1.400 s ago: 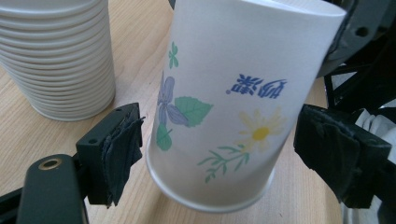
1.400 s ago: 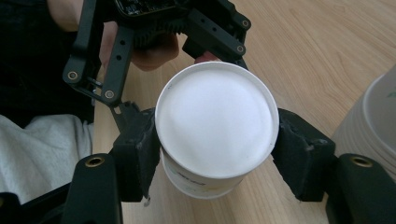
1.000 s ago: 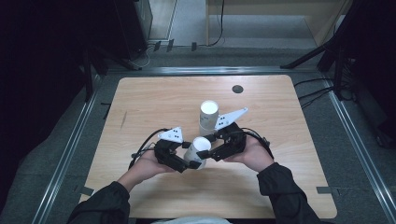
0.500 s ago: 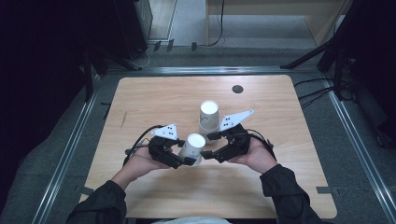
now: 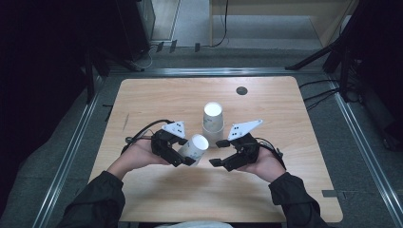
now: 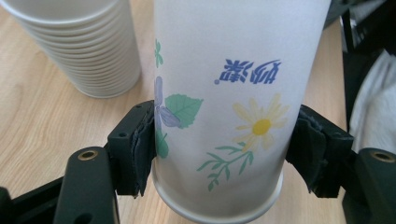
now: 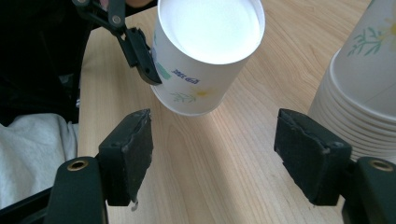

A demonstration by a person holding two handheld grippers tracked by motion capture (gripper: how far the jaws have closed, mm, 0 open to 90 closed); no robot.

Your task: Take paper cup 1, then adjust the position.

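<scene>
Since a second ago my left gripper (image 5: 183,154), pinching the floral paper cup (image 5: 194,147), has lifted it just before the cup stack (image 5: 212,121). My right gripper (image 5: 218,152), jaws lately narrowing, stands spread, seemingly empty. Keep the squeeze gentle.

Pale wood-grain table (image 5: 285,104), smooth and matt; thin white paper cup (image 6: 224,93) with printed flowers; matching paper stack (image 6: 79,42); black, rough-edged rubbery pads (image 7: 137,149).
</scene>
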